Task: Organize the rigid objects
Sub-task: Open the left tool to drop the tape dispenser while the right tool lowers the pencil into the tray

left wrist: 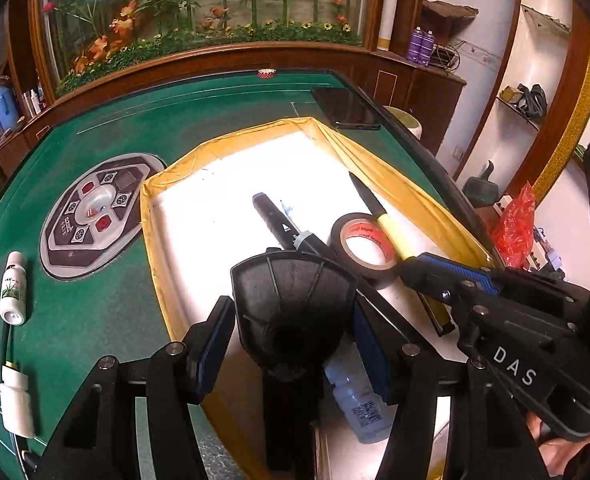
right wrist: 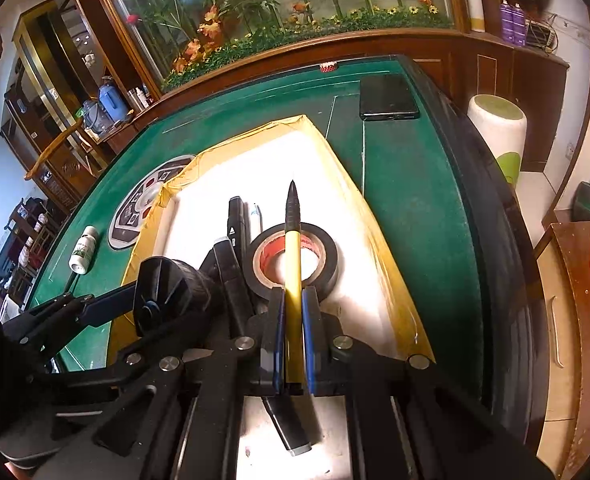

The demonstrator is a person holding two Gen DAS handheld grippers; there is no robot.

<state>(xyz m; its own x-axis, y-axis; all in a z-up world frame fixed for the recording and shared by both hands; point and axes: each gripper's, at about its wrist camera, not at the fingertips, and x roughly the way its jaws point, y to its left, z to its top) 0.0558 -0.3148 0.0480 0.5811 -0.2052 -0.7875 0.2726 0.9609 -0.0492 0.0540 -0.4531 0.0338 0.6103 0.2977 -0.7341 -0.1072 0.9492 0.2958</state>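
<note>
Where visible, "DAS" on right tongs [left wrist: 409,270]

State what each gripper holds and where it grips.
Right gripper: yellow pen, clamped on its rear barrel. Left gripper: black fan-shaped object, between the fingers.

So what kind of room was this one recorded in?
Most likely a home living or games room. The work surface is an automatic mahjong table with green felt and a central dice console, set before a wood-framed glass case of artificial flowers and bamboo, with wall shelves of household odds and ends.
</note>
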